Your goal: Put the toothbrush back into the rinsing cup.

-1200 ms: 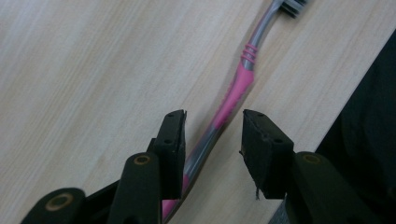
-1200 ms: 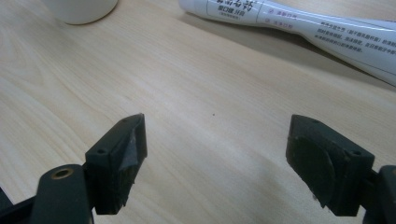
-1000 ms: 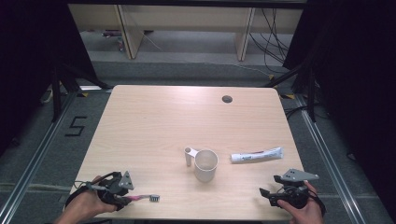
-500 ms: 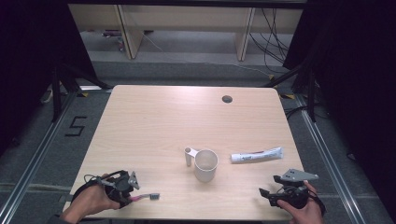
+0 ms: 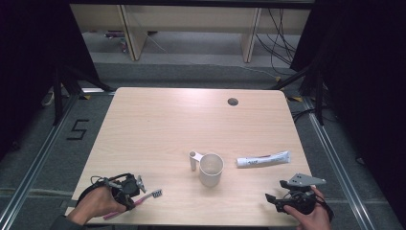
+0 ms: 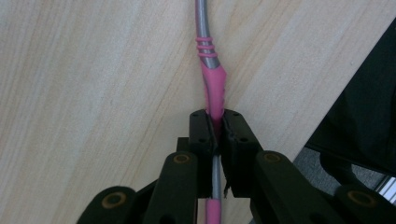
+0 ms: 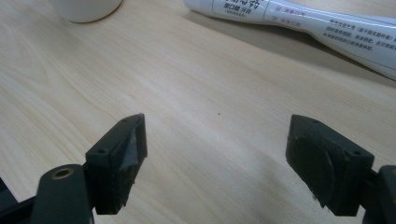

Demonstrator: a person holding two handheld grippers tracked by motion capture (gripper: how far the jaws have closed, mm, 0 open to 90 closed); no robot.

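Toothbrush [image 6: 212, 88] handle pinched between left gripper [image 6: 215, 133] jaws on table [image 5: 163, 124]

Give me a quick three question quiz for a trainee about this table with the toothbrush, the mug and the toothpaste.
1. True or false: the left gripper is shut on the pink toothbrush.
2. What lies right of the white mug in the high view? A) toothpaste tube B) spoon C) sponge
3. Fill in: the right gripper has its jaws ____ above the table.

Key: 1 true. 2 A, the toothpaste tube. 3 open.
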